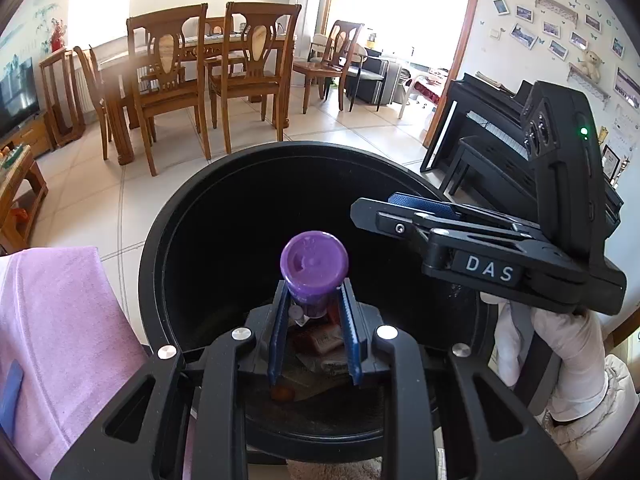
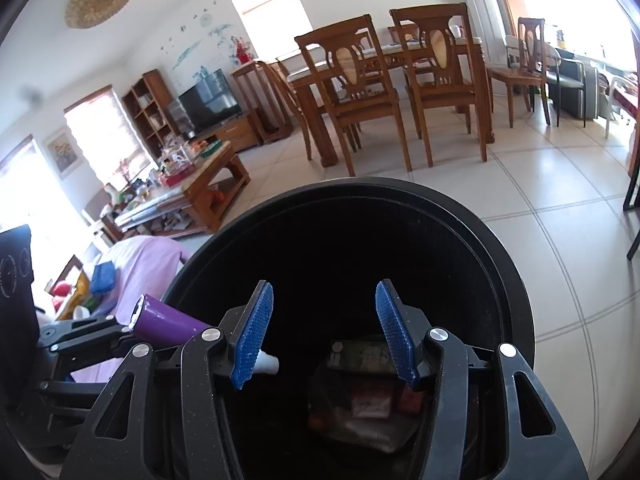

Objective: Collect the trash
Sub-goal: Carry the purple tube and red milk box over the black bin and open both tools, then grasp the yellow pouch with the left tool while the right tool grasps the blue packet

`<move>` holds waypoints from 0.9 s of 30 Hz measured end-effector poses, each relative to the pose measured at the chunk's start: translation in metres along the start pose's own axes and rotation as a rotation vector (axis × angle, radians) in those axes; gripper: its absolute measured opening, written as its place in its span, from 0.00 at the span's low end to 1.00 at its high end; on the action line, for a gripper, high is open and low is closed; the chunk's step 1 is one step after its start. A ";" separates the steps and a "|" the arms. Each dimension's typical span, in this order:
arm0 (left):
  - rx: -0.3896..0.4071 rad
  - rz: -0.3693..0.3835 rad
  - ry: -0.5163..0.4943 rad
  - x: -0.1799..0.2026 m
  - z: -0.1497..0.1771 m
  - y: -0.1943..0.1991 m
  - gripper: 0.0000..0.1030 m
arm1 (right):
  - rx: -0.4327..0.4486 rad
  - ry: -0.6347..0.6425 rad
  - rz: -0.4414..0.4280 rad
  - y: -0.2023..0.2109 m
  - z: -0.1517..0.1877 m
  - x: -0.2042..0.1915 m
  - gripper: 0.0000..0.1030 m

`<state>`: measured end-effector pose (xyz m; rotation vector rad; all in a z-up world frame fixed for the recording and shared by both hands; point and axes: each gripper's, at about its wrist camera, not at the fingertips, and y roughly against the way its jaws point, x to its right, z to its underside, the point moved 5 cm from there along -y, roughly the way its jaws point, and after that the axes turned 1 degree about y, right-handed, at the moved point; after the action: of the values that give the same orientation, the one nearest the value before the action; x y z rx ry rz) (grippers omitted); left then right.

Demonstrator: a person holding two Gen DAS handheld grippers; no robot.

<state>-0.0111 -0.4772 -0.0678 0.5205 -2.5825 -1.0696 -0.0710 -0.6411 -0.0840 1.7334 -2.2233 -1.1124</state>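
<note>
My left gripper (image 1: 314,286) is shut on a purple bottle (image 1: 314,264), whose round base points away from the camera, over the mouth of a black round bin (image 1: 152,264). Wrappers and other trash (image 1: 320,340) lie at the bin's bottom. A white-gloved hand (image 1: 576,356) holds my right gripper (image 1: 376,206) over the bin's right rim. In the right wrist view the right gripper (image 2: 325,292) stands open above the bin (image 2: 516,280) with nothing between its blue pads. The purple bottle (image 2: 168,322) shows at the left, its white tip (image 2: 269,364) reaching past the left pad.
A purple cloth (image 1: 60,320) covers a surface left of the bin, with a blue item (image 2: 103,276) on it. Beyond lie a tiled floor (image 2: 560,200), a wooden dining table with chairs (image 1: 172,72), a cluttered coffee table (image 2: 192,188) and a black piano with its bench (image 1: 480,140).
</note>
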 end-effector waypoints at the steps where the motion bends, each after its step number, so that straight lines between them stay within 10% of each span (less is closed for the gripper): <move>1: 0.000 0.000 -0.001 0.000 0.000 0.000 0.24 | 0.004 -0.002 -0.001 0.001 -0.001 -0.001 0.53; 7: -0.019 -0.024 -0.013 0.002 0.001 -0.002 0.27 | 0.014 -0.019 -0.002 0.005 0.002 0.002 0.54; 11: -0.011 -0.055 -0.022 0.001 0.001 0.003 0.60 | 0.019 -0.035 0.000 0.008 0.003 0.003 0.67; 19: 0.096 -0.117 -0.048 -0.002 0.001 0.041 0.95 | 0.030 -0.034 -0.011 0.011 0.003 -0.007 0.81; 27: 0.146 -0.178 -0.006 -0.036 0.012 0.086 0.95 | 0.025 0.005 -0.073 0.007 -0.001 -0.046 0.85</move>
<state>-0.0024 -0.3973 -0.0182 0.7966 -2.6733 -0.9397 -0.0606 -0.6004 -0.0635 1.8389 -2.1971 -1.0979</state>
